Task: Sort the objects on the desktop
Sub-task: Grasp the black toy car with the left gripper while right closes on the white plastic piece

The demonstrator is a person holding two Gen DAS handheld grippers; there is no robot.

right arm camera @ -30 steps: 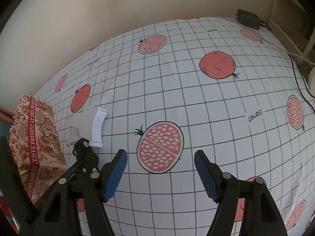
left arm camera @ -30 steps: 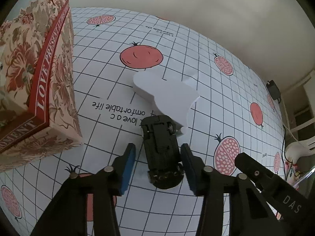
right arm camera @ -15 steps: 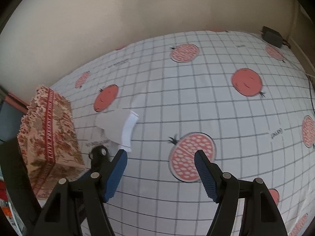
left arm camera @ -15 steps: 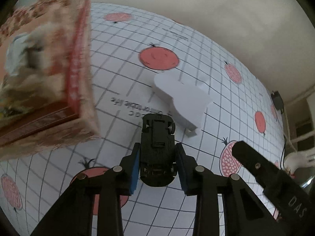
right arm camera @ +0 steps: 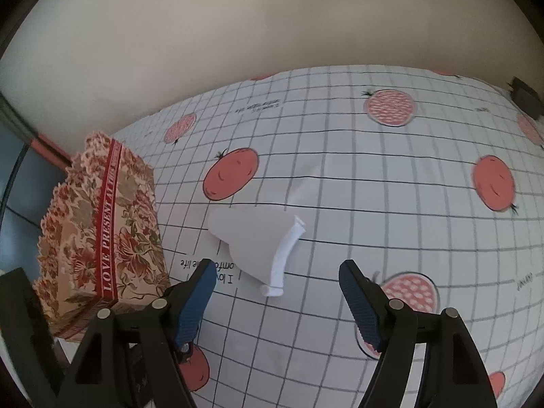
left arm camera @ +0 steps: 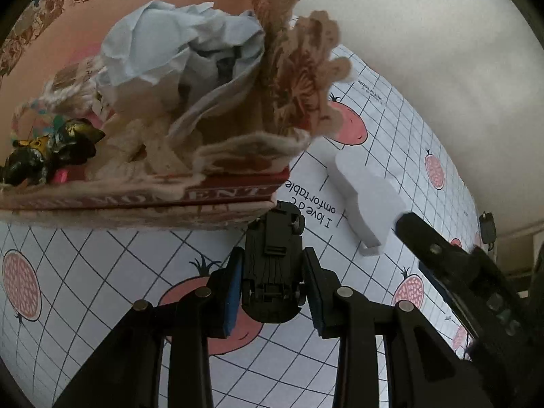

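Toy car (left arm camera: 273,265) — newly gripped, lifted

A: What does the red band on the floral box (right arm camera: 105,224) say?

B: In the right wrist view it reads "LOVE PRESENT" and then more letters too small to make out. In the left wrist view only blurred white capitals show on the band at the box's near edge, something like "…ENT".

A: Is there print on the tablecloth (right arm camera: 374,176)?

B: Yes, upside down beside the box: "I love a comfortable life" in the left wrist view (left arm camera: 316,200), partly covered in the right. Other small lines on the cloth cannot be read.

A: Anything else?

B: The right gripper (left arm camera: 476,285), seen in the left wrist view, bears blurred letters, apparently "DAS".
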